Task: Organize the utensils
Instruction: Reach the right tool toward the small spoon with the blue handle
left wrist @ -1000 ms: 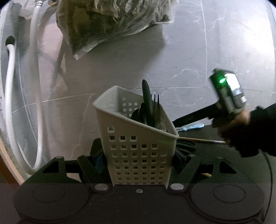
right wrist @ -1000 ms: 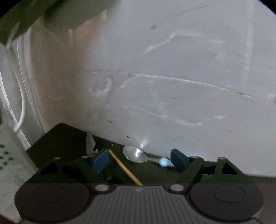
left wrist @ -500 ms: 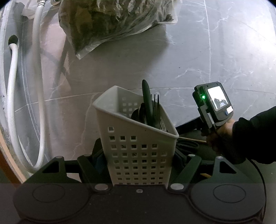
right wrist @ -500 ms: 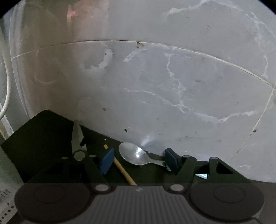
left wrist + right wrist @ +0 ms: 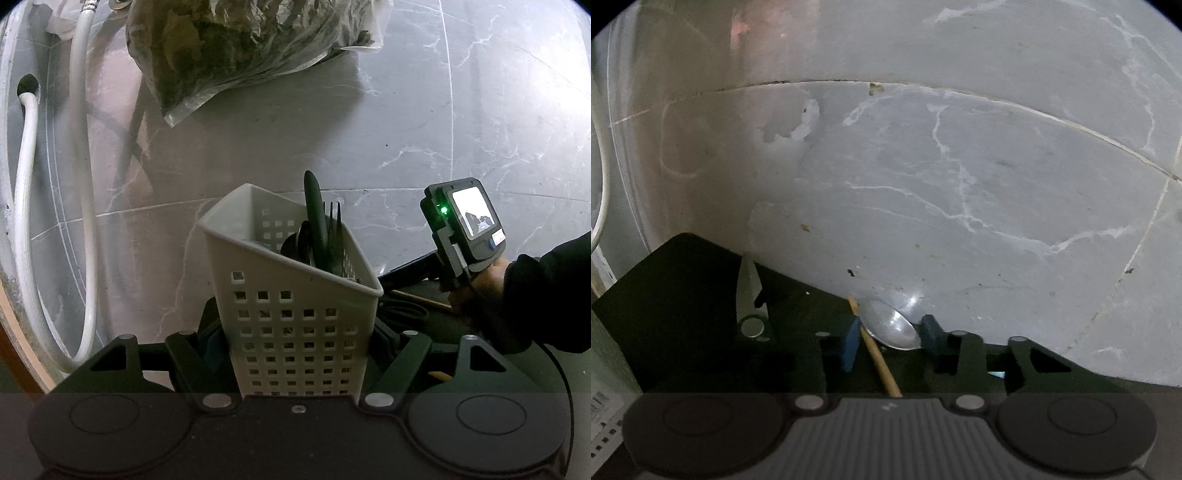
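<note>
**Spoon on the dark mat, caddy held ready**

The spoon (image 5: 894, 327) lies on the black mat (image 5: 683, 295), its bowl at the mat's far edge where the grey stone floor (image 5: 960, 166) begins, and its handle runs back out of sight behind the right gripper (image 5: 891, 334). That claw stands spread, one blue pad (image 5: 851, 341) to the left of the bowl and the darker pad to its right, gripping nothing yet. A wooden chopstick (image 5: 875, 350) lies touching the spoon's left side, also between the pads, so a close here could catch both. The spoon looks like thin polished metal: light, stiff, and likely slippery. I would take it across the neck or handle, not the rounded bowl. Further left of the spoon on the mat rests a knife blade (image 5: 748, 288).

The white perforated caddy (image 5: 295, 325) is pinched between the pads of the left gripper (image 5: 295, 347), whose claw is closed on its walls, upright. Inside stand a dark fork (image 5: 334, 236), a tall dark handle (image 5: 316, 221) and what looks like a spoon bowl; the far half appears to have room. Beyond the caddy lie a plastic bag (image 5: 251, 48) and a white hose (image 5: 26, 184).
</note>
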The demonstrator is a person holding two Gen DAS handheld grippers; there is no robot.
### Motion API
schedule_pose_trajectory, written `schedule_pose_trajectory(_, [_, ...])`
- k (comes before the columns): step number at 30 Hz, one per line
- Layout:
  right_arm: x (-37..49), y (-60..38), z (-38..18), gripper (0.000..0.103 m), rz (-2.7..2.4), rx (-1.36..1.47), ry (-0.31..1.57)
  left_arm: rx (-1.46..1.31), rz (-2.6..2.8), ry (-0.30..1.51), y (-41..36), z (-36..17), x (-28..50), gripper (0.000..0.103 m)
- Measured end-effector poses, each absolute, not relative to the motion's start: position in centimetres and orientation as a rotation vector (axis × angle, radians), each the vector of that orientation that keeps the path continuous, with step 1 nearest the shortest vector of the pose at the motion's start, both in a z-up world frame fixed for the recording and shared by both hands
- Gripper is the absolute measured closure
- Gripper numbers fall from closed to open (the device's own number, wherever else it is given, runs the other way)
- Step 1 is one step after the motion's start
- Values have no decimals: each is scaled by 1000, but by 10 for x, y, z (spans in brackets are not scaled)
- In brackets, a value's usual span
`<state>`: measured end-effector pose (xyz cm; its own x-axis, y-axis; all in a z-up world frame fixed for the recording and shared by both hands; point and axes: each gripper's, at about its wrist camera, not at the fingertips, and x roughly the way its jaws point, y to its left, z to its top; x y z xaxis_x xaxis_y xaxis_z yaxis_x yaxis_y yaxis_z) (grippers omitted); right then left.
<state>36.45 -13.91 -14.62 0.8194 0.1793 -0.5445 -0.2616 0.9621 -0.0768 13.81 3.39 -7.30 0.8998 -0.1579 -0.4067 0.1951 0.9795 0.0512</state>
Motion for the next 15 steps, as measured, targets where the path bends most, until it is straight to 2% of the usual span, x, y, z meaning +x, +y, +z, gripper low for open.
schedule_pose_trajectory(1, [365, -140, -146, 78, 235, -147, 564, 92, -183, 413, 34, -73, 138, 27])
schedule_pose_trajectory(3, [366, -143, -142, 80, 226, -136, 560, 92, -183, 413, 34, -73, 138, 27])
schedule_pose_trajectory(15, [367, -153, -140, 84, 182, -168, 567, 94, -182, 413, 34, -73, 138, 26])
